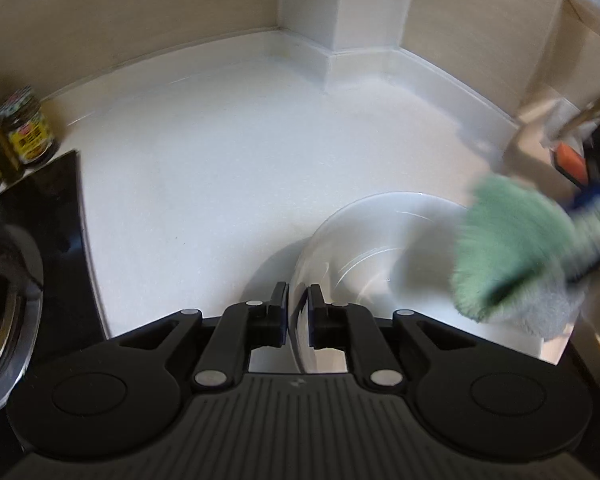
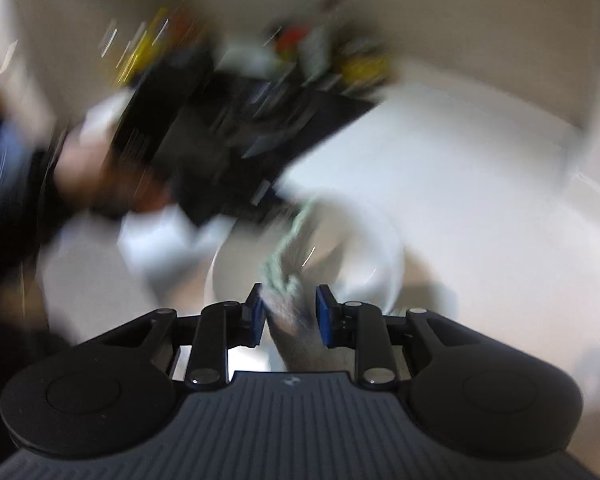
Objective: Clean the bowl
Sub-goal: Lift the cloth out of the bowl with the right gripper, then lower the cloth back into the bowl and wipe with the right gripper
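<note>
White, lightly speckled countertop (image 1: 228, 168) is filling most of the left wrist view, its far edge meeting a raised white upstand below beige wall panels, with a boxed white corner column (image 1: 340, 12) jutting into the back. On the left, a glossy black hob panel (image 1: 56, 216) is bounding the open surface, and a yellow-labelled glass jar (image 1: 26, 126) is standing behind it against the wall; between hob and bowl a broad bare stretch of counter is lying free. To the right, a metal tap spout (image 1: 596, 108) and an orange sponge (image 1: 570, 160) are crowding the edge. A clear glass bowl (image 1: 376, 248) is sitting on the counter just ahead of the left gripper (image 1: 298, 300), whose black fingers are standing close together with the bowl's near rim passing between them; whether the pads are pressing on the glass cannot be told. A green-and-grey microfibre cloth (image 1: 512, 252) is hanging over the bowl's right side. In the heavily blurred right wrist view, the right gripper (image 2: 290, 308) is showing its blue pads (image 2: 323, 312) set moderately apart, with the cloth (image 2: 288, 276) lying between them and touching the left pad, a gap showing at the other; the bowl (image 2: 372, 252) is lying directly beyond the fingertips, and a person's hand (image 2: 88, 168) is appearing at the left.
</note>
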The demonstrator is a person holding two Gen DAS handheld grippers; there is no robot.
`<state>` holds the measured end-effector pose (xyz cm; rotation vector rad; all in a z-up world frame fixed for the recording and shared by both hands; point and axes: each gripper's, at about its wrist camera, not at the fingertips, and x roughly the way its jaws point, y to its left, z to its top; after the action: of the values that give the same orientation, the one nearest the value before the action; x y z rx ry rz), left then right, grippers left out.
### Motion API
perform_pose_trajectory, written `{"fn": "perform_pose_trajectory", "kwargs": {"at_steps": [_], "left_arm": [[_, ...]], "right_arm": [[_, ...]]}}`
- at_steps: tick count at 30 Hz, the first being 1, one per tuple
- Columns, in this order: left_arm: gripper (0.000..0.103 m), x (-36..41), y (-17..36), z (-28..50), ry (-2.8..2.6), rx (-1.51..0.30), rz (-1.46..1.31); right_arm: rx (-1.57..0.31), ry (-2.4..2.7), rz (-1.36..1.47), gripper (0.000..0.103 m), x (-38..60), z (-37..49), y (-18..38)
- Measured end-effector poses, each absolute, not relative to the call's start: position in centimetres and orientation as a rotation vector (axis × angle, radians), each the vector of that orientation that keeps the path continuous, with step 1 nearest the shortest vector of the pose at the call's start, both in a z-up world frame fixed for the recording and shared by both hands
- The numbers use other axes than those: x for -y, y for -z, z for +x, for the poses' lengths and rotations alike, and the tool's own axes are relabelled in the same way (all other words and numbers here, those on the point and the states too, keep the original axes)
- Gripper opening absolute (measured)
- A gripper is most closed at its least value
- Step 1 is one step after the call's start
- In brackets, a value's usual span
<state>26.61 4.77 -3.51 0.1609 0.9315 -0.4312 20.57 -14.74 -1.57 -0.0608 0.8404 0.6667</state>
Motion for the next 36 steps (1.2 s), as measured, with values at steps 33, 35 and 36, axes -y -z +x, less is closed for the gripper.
{"fn": "perform_pose_trajectory", "kwargs": {"at_steps": [33, 35, 36], "left_arm": [[0.007, -4.7, 4.6, 24.9, 0.492, -0.910, 0.214], [0.007, -4.6, 4.5, 24.9, 0.494, -0.913, 0.223], [0.007, -4.5, 4.5, 25.0, 0.503, -0.917, 0.235]], "right_arm": [[-1.182, -0.282, 0.114, 0.033, 12.6, 24.7, 8.2], [-1.201, -0.317, 0.037, 0.030, 11.8, 25.2, 8.8], [-1.199, -0.345, -0.024, 0.026, 11.3, 25.3, 8.9]]}}
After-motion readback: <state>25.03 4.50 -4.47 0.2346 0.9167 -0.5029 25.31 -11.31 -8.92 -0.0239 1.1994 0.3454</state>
